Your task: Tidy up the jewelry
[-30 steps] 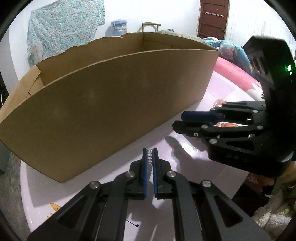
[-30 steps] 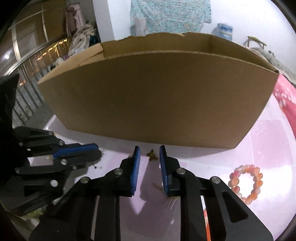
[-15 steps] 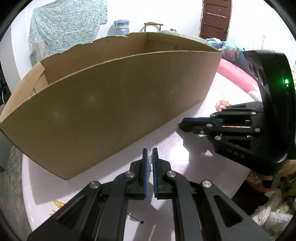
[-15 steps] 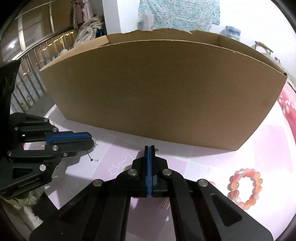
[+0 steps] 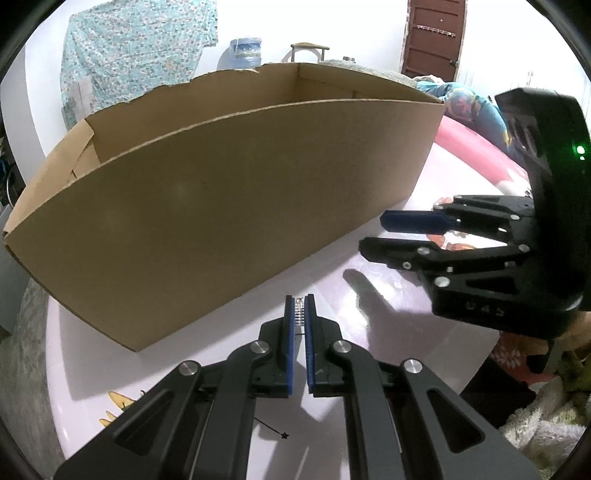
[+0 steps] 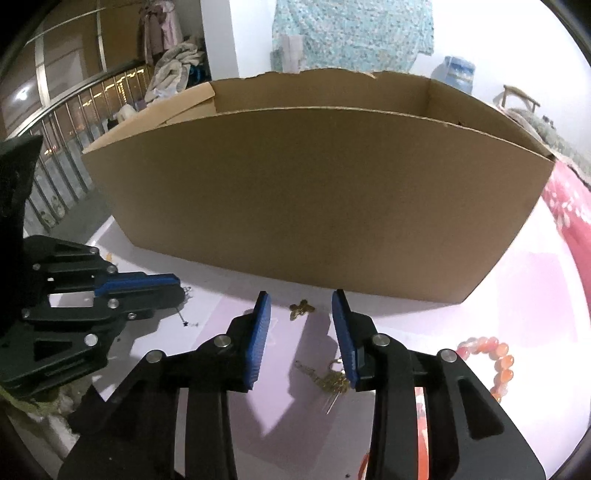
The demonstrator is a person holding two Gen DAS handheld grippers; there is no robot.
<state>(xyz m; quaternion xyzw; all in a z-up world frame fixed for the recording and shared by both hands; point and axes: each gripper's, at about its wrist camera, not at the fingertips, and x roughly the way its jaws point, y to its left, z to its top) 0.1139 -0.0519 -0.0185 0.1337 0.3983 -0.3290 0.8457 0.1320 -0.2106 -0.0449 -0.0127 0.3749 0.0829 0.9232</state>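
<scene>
White walls; brown door (image 5: 430, 38); patterned cloth (image 6: 352, 35) hanging; metal railing (image 6: 62, 122); pink tabletop (image 6: 532, 288).

A small silver rhinestone-set jewelry piece (image 5: 300, 312) stands upright, pinched between the blue pads of the left gripper (image 5: 299, 314), a thin black thread with a tiny black star charm (image 5: 283, 435) trailing below it over the pale pink bench (image 5: 369, 325). On the bench, just in front of the large open brown cardboard box (image 6: 314, 199), lies a small gold butterfly-shaped charm (image 6: 301, 309), with a gold chain with a cluster of gold charms and pins (image 6: 330, 380) lying nearer the camera. An orange-and-pink beaded bracelet (image 6: 496, 360) lies flat to the right, well apart from the butterfly charm.
</scene>
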